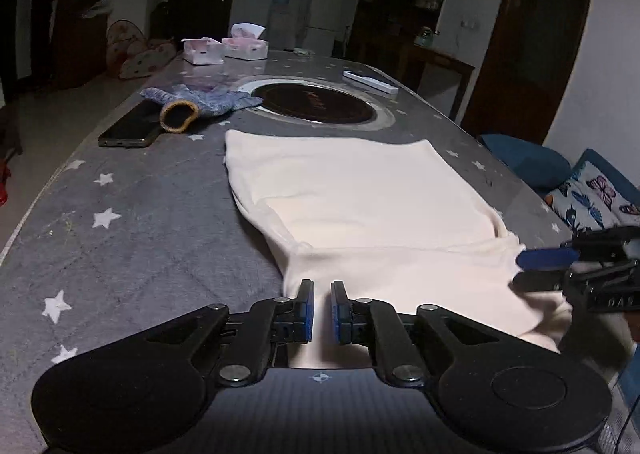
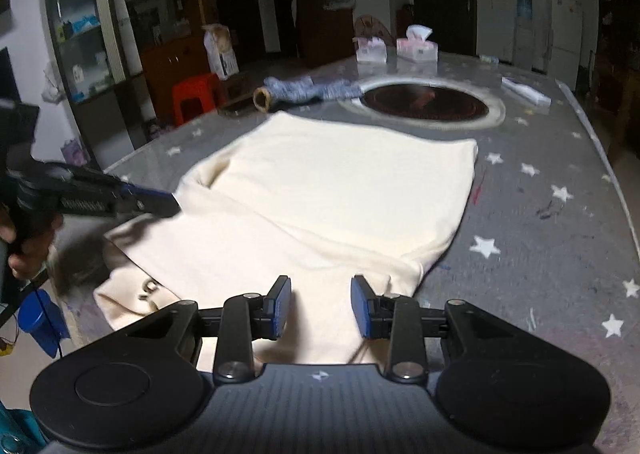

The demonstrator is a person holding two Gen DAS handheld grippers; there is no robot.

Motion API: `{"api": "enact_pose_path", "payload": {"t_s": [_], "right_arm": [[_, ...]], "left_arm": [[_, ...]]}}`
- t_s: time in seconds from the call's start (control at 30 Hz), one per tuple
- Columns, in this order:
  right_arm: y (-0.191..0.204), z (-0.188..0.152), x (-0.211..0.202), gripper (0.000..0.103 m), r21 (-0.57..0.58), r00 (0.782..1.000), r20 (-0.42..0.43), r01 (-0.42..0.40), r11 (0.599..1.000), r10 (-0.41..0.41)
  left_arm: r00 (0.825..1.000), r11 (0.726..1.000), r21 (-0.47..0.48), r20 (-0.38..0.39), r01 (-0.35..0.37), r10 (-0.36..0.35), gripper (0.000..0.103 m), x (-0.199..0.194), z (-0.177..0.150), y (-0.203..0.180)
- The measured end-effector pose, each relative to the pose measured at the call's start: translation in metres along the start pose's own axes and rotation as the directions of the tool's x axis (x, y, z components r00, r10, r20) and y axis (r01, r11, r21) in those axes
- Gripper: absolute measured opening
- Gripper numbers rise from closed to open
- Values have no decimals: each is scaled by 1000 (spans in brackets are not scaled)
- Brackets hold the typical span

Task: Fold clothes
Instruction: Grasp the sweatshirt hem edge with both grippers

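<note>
A cream garment (image 1: 360, 205) lies partly folded on the grey star-patterned table (image 1: 120, 234); it also shows in the right wrist view (image 2: 332, 193). My left gripper (image 1: 322, 290) hovers over the garment's near edge, jaws a narrow gap apart with nothing visibly pinched. My right gripper (image 2: 320, 294) is open over the near edge of the garment, empty. Each gripper shows in the other's view: the right gripper (image 1: 520, 270) at the garment's right corner, the left gripper (image 2: 176, 205) at its left side.
A blue knit glove (image 1: 192, 101) and a black phone (image 1: 128, 129) lie at the far left. A round inset cooktop (image 1: 316, 103) sits beyond the garment. Tissue boxes (image 1: 224, 49) and a white remote (image 1: 370, 81) are farther back. A red stool (image 2: 192, 93) stands beside the table.
</note>
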State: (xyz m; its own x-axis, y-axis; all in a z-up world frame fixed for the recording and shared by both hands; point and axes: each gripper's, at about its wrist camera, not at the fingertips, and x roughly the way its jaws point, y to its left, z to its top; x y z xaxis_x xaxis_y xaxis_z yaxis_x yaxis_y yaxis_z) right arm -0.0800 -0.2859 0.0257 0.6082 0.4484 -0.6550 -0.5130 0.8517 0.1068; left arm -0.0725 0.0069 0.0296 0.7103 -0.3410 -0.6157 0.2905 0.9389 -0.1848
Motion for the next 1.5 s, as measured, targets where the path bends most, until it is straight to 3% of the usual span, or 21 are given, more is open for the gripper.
{"api": "enact_pose_path", "payload": {"t_s": [0.13,0.3,0.37,0.57,0.7,0.77,0.83,1.0,1.2,1.33,1.43,1.5], "right_arm": [[1,5,-4,32,-19,1000,13,2,1000,-1],[-1,8,8,32,-28,1000,-5,8,1000,-8],[1,6,10,32,-53,1000,-13,15,999,-16],[16,2,-10,32,-146,1000,-16,-21,989,19],[29,-11,-7,33,-232,998,-64,-35,972,21],[32,-14,-10,33,-251,998,-53,-27,968,14],[33,-12,-17,33,-244,999,-46,-31,969,20],[35,-12,-31,38,-271,999,-36,-26,962,17],[39,-19,-40,45,-307,998,-58,-24,951,7],[43,-24,-44,51,-334,998,-70,-28,942,5],[45,-28,-44,53,-361,997,-77,-31,932,4],[49,-31,-45,54,-391,997,-82,-46,919,15]], "left_arm": [[998,998,33,37,45,-46,10,4,13,-8],[1000,999,33,4,22,-22,10,29,18,-3],[999,999,34,4,34,-34,11,25,19,-1],[995,983,154,-6,96,-96,14,-9,6,-14],[988,945,289,-26,151,-150,23,-34,-12,-31],[986,919,359,-33,165,-164,41,-47,-22,-40],[986,894,417,-41,163,-161,50,-56,-31,-46],[988,834,531,-58,150,-141,50,-57,-50,-56],[992,795,596,-28,114,-121,49,-40,-59,-67],[992,766,635,-19,106,-122,26,-31,-64,-74],[989,790,600,-9,122,-145,11,-32,-60,-72],[987,832,538,-4,136,-160,9,-31,-50,-66]]}}
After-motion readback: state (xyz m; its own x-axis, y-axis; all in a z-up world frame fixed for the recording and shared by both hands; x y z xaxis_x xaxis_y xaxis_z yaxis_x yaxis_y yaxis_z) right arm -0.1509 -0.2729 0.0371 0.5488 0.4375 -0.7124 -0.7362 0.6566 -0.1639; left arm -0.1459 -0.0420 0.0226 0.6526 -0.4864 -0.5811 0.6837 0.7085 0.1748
